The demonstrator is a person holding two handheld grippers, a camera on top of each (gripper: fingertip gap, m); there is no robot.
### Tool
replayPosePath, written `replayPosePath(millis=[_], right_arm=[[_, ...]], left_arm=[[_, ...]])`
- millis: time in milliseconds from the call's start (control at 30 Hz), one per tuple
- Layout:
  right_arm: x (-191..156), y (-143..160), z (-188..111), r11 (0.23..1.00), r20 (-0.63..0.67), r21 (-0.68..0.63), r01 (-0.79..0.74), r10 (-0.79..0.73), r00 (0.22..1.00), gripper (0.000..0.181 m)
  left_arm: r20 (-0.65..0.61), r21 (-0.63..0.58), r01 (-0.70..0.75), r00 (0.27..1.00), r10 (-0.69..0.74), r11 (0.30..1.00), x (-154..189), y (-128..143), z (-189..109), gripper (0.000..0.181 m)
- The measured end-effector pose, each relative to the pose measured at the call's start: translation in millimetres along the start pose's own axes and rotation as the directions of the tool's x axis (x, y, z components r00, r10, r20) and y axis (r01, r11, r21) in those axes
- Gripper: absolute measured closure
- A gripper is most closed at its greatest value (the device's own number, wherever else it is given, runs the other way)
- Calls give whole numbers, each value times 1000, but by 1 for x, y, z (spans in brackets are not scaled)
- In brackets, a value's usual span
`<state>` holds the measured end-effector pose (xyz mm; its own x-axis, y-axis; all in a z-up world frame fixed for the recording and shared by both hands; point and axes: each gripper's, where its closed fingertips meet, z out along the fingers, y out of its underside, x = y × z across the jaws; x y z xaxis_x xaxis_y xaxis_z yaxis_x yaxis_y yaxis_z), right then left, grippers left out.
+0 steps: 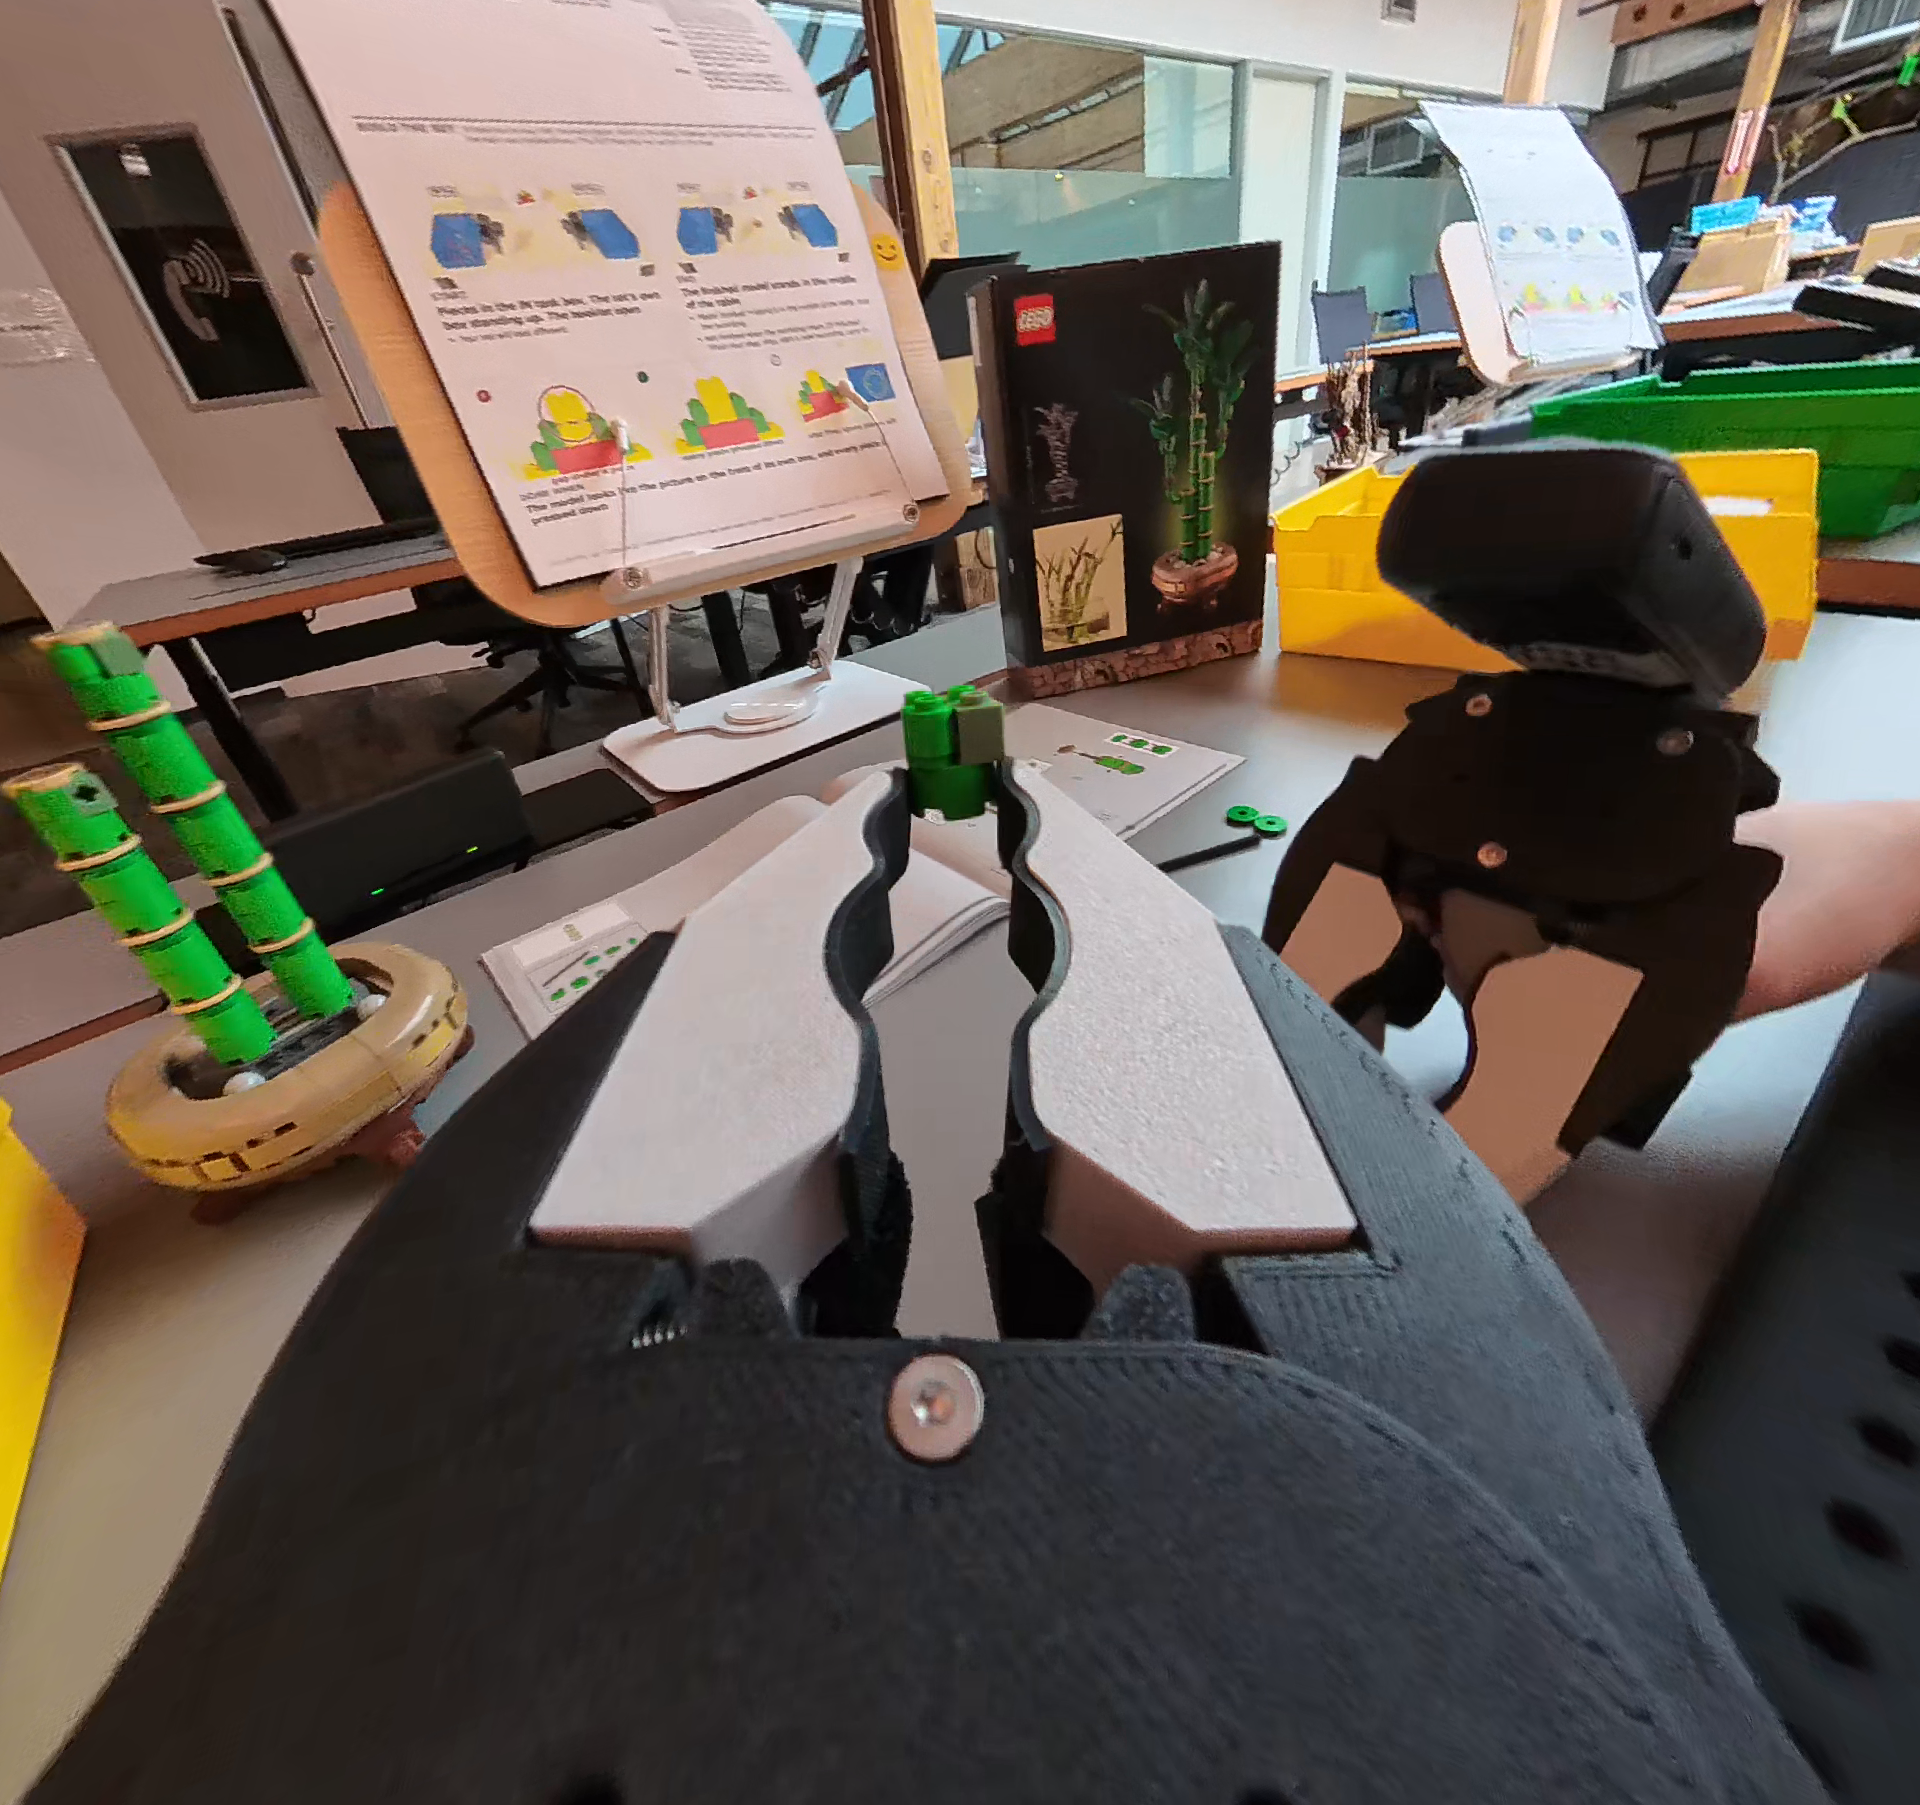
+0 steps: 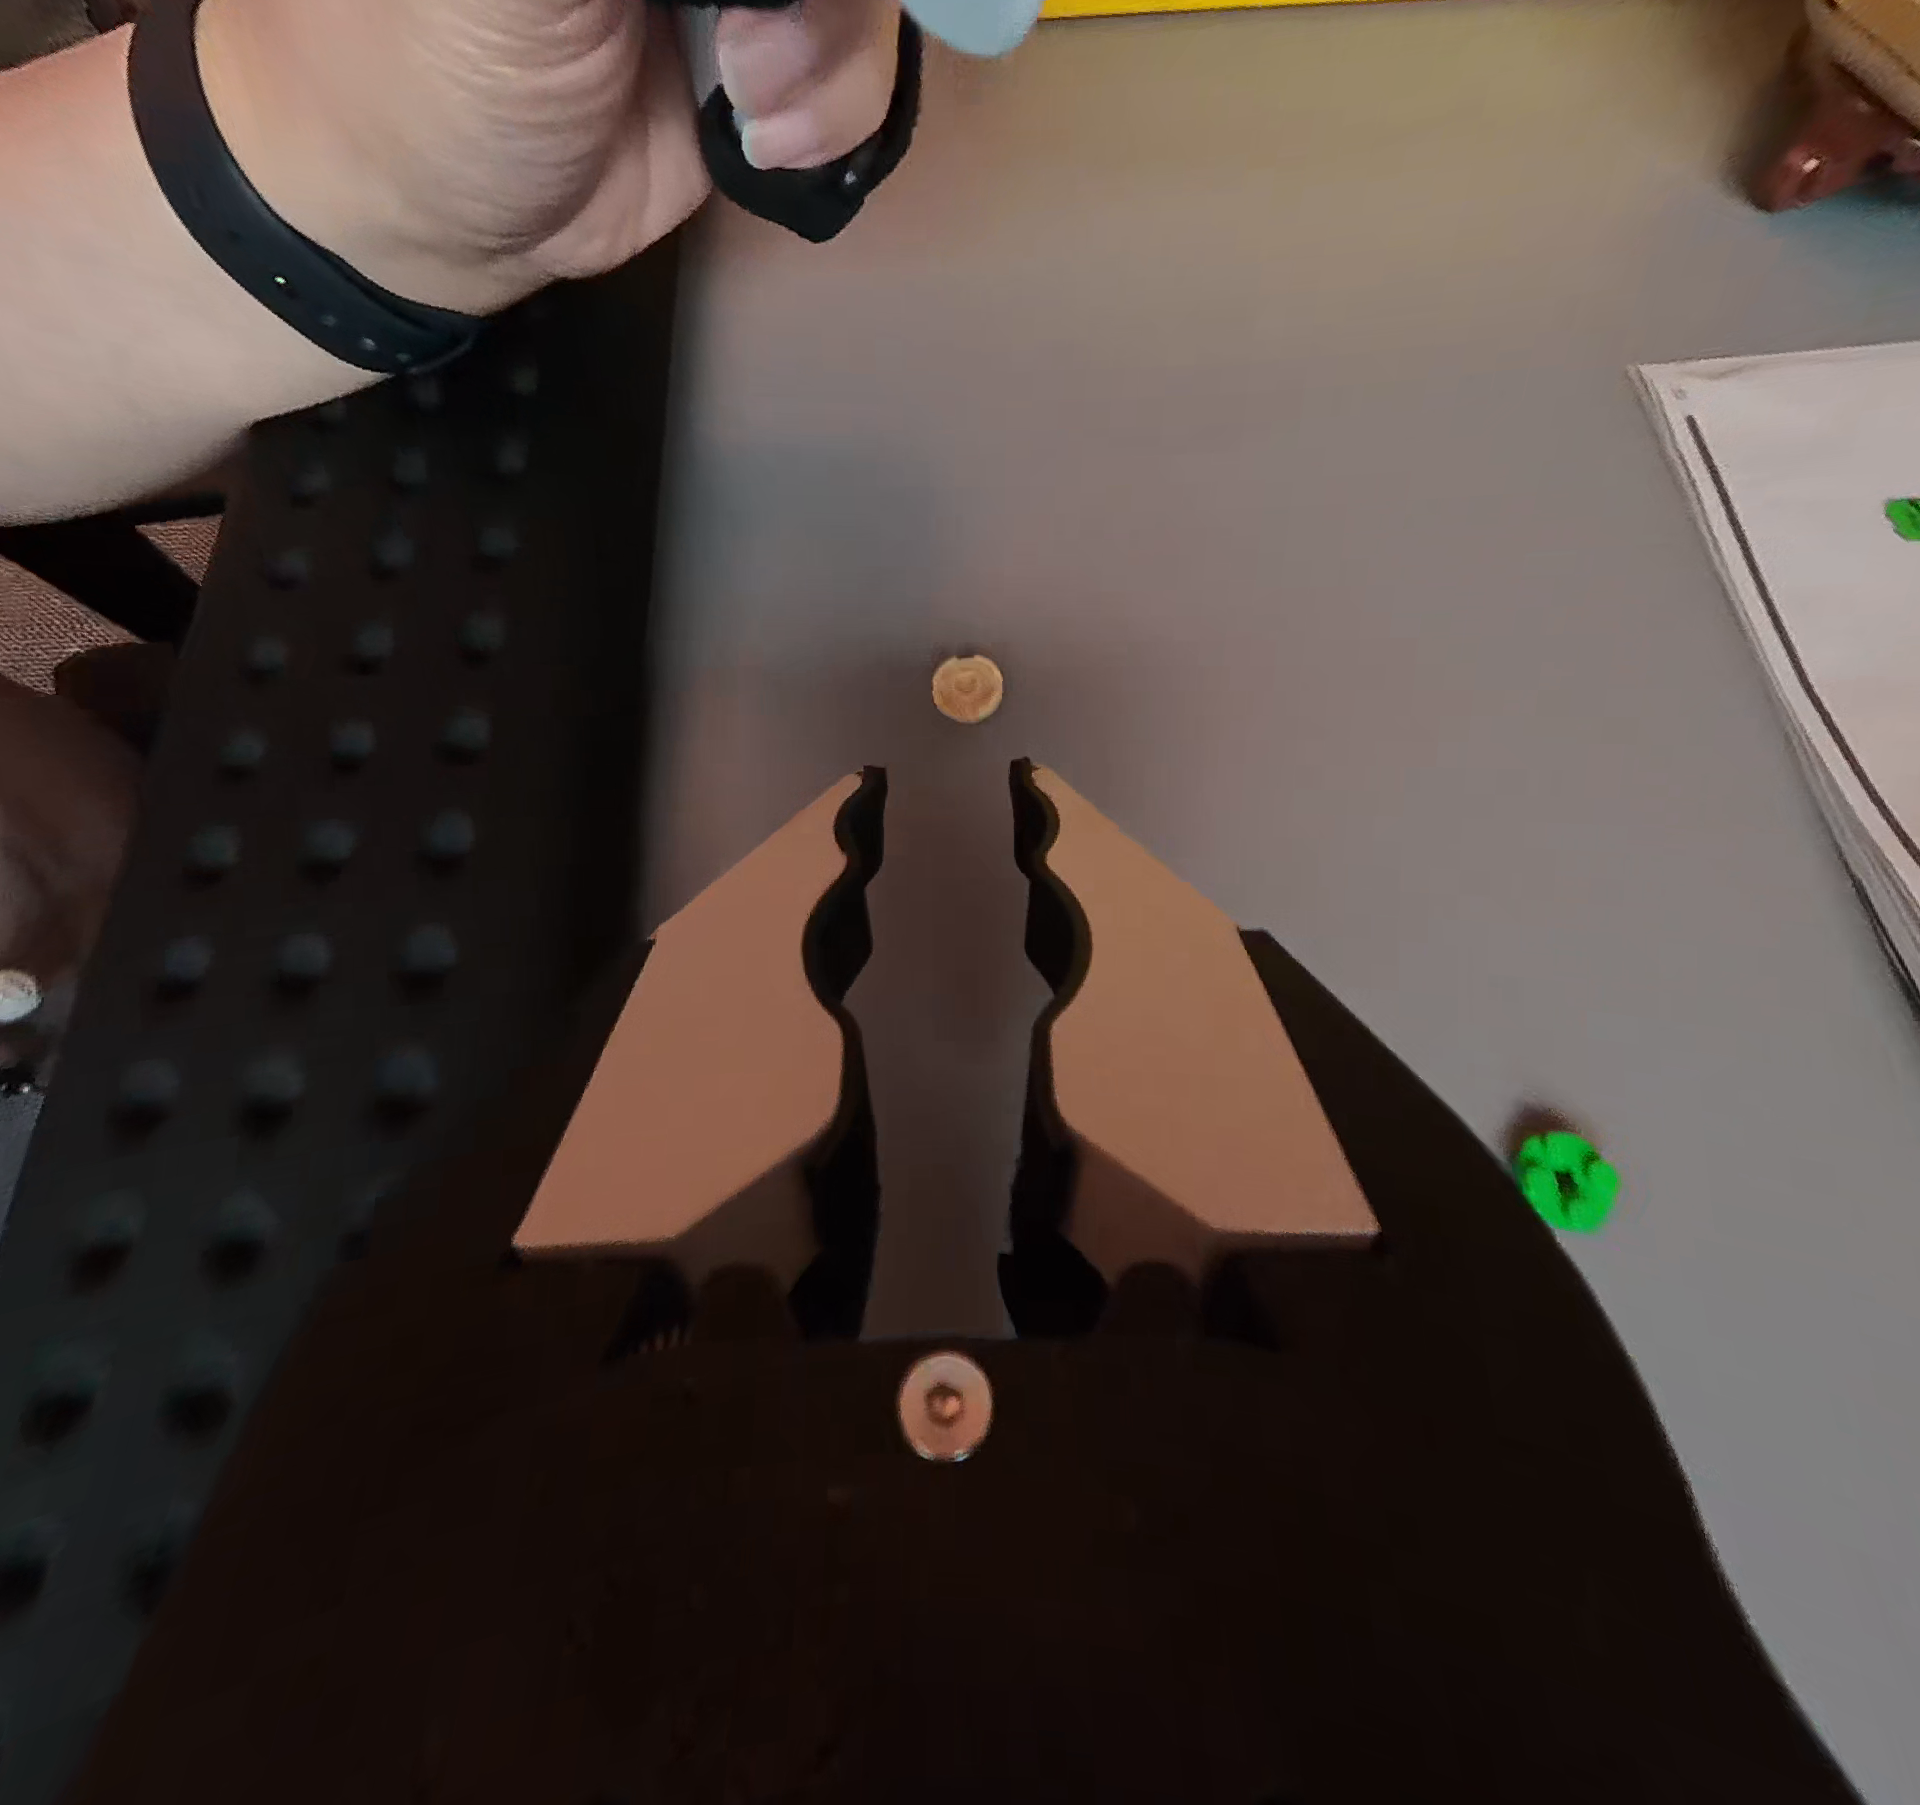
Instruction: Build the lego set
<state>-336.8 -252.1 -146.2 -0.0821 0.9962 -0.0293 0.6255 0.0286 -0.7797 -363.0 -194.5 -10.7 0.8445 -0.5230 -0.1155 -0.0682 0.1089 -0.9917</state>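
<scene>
In the left wrist view my left gripper [image 1: 954, 787] is shut on a small stack of green bricks [image 1: 948, 753] with an olive brick on top, held above the table. A tan pot with two green bamboo stalks [image 1: 208, 934] stands at the left. My right gripper [image 1: 1486, 1059] shows at the right, pointing down at the table. In the right wrist view my right gripper [image 2: 948, 770] is open and empty, just short of a small tan round piece [image 2: 967, 688] lying on the grey table [image 2: 1299, 529]. A green round piece [image 2: 1566, 1182] lies to the right.
An open instruction booklet [image 1: 1091, 768] lies on the table, with two green round pieces [image 1: 1255, 819] beside it. The set's box [image 1: 1127, 467], a document stand [image 1: 623, 301] and yellow bins [image 1: 1351, 560] stand behind. A black studded chair back [image 2: 312, 820] and a person's hand [image 2: 416, 93] are at left. The green round piece [image 2: 1566, 1182] is closer to my right gripper, around 12 cm from its tips; the left tips are 20 cm off.
</scene>
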Motion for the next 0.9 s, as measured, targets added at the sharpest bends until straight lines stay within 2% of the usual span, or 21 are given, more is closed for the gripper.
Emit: replayPosePath(millis=[133,333,433,467,533,600,633,700,767,900], right_arm=[[1,-4,16,1000,12,-13,1,-1,1000,157],[4,0,29,996,33,-56,-75,77,997,155],[3,-3,31,995,58,-34,-97,99,993,157],[3,-2,31,995,59,-39,-91,93,994,169],[3,-1,30,997,54,-45,-69,71,996,171],[7,1,24,998,14,-52,-46,47,999,173],[10,2,17,998,-11,-56,-25,24,1000,181],[17,2,-3,999,-94,-39,32,-35,995,181],[17,5,-23,996,-123,-15,84,-85,989,181],[21,24,-42,999,-149,-43,21,-28,988,181]], left_arm=[[4,13,33,999,-34,999,-5,-1,-2,167],[-8,-11,14,1000,-14,1000,-1,2,0,166],[-12,-12,11,1000,-11,1000,0,3,1,167],[-12,-11,12,1000,-12,1000,0,2,0,167],[-11,-7,17,1000,-17,1000,-1,2,0,167],[-10,-4,22,1000,-22,1000,-2,2,0,167],[-9,-5,23,1000,-23,1000,-2,2,-1,167],[-11,-5,27,1000,-27,1000,-2,2,-1,166],[-20,-6,30,999,-30,1000,-1,2,-1,167],[-30,-4,15,999,-15,1000,3,0,0,167]])
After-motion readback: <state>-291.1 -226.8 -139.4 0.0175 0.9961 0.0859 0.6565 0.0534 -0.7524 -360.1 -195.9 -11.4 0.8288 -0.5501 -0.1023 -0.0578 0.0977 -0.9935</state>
